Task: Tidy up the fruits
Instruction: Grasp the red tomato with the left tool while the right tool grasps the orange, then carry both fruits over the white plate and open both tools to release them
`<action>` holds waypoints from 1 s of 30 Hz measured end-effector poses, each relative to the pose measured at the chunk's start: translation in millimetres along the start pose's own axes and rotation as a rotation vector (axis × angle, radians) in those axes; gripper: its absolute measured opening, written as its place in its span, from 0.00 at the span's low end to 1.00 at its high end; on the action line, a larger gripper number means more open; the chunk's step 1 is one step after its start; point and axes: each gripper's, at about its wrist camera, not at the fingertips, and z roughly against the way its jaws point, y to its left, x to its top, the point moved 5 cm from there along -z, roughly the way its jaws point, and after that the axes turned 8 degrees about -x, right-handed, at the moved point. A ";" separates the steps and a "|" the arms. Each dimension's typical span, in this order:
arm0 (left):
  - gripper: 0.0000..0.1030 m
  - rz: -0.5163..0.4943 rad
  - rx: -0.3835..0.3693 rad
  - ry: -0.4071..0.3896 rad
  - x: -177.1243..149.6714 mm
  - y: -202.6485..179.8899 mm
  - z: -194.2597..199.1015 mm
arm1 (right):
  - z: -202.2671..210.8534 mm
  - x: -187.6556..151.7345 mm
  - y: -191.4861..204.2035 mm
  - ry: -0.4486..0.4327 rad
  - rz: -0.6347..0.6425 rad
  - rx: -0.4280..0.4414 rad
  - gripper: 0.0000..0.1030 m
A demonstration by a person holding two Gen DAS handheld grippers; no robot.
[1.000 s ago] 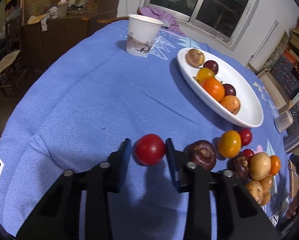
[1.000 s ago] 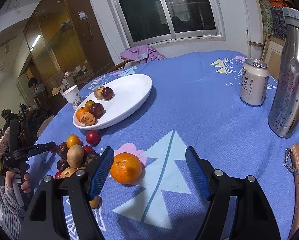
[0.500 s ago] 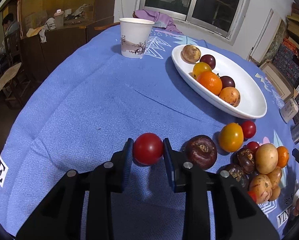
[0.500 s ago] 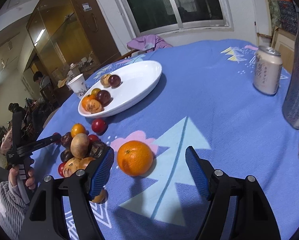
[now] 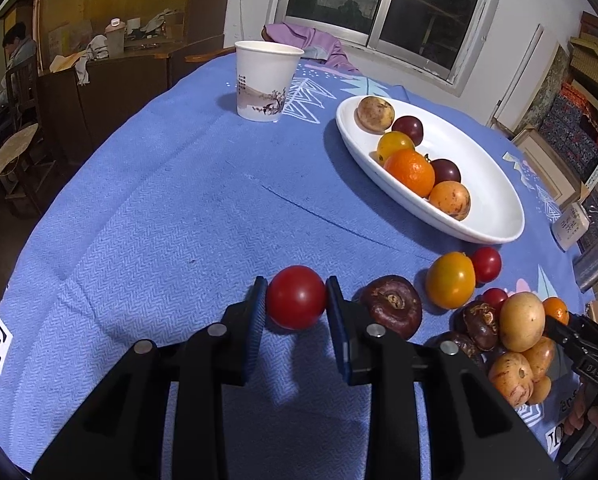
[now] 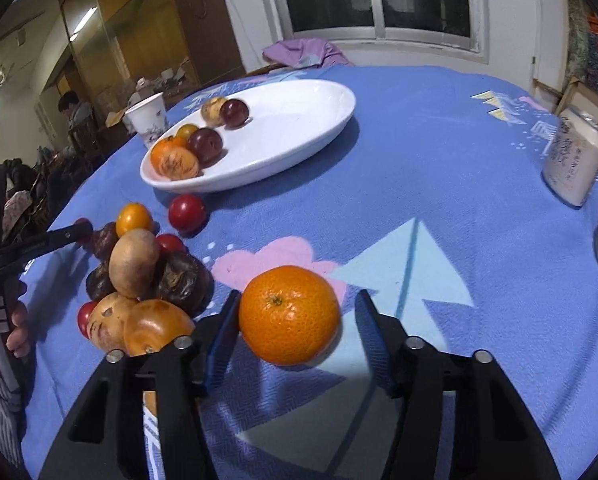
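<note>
The left claw (image 5: pixel 296 300) is pinching a red tomato (image 5: pixel 295 297), both pads pressed to its sides, at the near middle of the worktop (image 5: pixel 159 208). Whether the tomato is clear of the cloth cannot be told. A side grip suits a round, smooth fruit, and the dish (image 5: pixel 487 200) at far right is the likely destination, since it already carries six fruits.

The right claw (image 6: pixel 295 322) is spread around an orange (image 6: pixel 289 314) and its jaws have just been closing. The left pad looks to touch the peel; the right pad stands apart from it, so the orange is not yet gripped. It rests on the worktop at the near middle, on the tree print, just right of the loose fruit pile (image 6: pixel 139 280). Taking an outlying fruit first avoids disturbing the pile.

The left view shows the tomato grip clearly. It shows the right claw only as a black edge at the right border and the orange not at all. A paper cup (image 5: pixel 267 80) stands at the far side.

The right view shows the gap at the orange, a can (image 6: pixel 575 160) far right and the empty right half of the dish. The tomato is seen there only as a red sliver at the left claw's tip, with the person's hand (image 6: pixel 15 328) on the handle at near left.
</note>
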 end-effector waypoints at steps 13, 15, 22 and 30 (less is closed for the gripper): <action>0.28 0.016 -0.048 -0.059 8.4 -3.3 14.3 | 34.5 9.8 -19.5 -0.111 -0.065 0.008 0.46; 0.28 0.005 -0.059 -0.062 15.8 -11.2 17.5 | 47.8 16.5 -25.7 -0.144 -0.082 0.011 0.46; 0.28 -0.048 -0.039 -0.062 77.0 -53.2 16.3 | 74.1 74.8 -27.1 -0.205 -0.083 0.019 0.46; 0.28 -0.042 -0.019 -0.037 141.0 -75.5 -52.8 | 10.3 119.5 11.9 -0.153 -0.048 0.082 0.46</action>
